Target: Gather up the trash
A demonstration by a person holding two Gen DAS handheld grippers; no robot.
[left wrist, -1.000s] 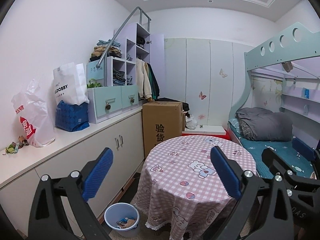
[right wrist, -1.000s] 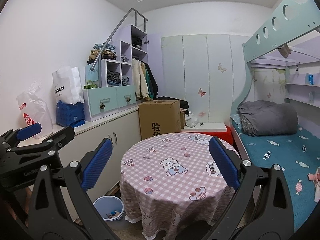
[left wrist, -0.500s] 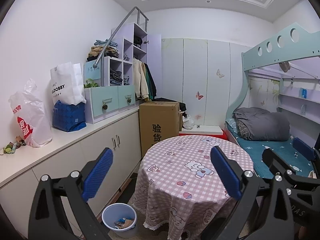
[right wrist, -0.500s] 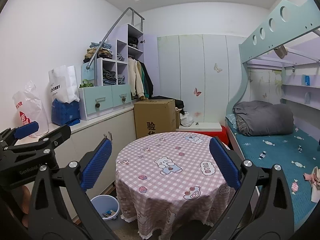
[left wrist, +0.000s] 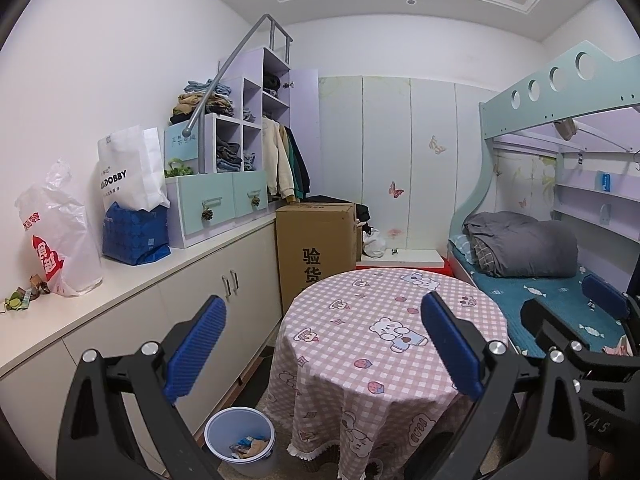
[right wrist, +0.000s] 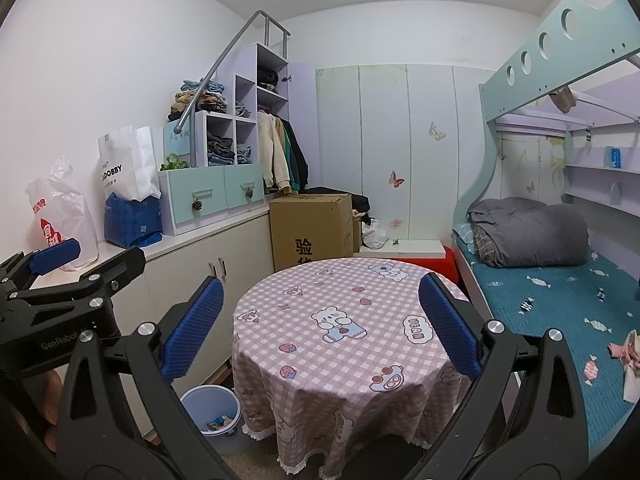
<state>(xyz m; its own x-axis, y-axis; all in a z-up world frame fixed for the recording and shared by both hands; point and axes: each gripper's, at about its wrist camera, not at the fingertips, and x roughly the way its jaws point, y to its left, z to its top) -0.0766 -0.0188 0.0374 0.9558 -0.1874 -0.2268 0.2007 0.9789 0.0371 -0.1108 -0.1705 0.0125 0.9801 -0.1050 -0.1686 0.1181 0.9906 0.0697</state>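
Observation:
A pale blue waste bin [left wrist: 240, 444] with wrappers inside stands on the floor left of the round table [left wrist: 384, 344]; the right wrist view shows the bin [right wrist: 212, 412] too. Small crumpled wrappers [left wrist: 22, 298] lie on the white counter at far left. A pink crumpled scrap [right wrist: 628, 354] rests on the teal bed. My left gripper [left wrist: 320, 344] is open and empty, held above the table's near edge. My right gripper [right wrist: 320, 322] is also open and empty, over the table. Each gripper appears at the other view's edge.
A white counter [left wrist: 120, 292] with cabinets runs along the left wall, carrying plastic and paper bags [left wrist: 132, 172] and drawers. A cardboard box [left wrist: 316, 248] stands behind the table. A bunk bed [right wrist: 560, 288] with a grey quilt fills the right side.
Both views have drifted slightly back and left, so the table and bin shift in the frame. Both grippers stay open and empty.

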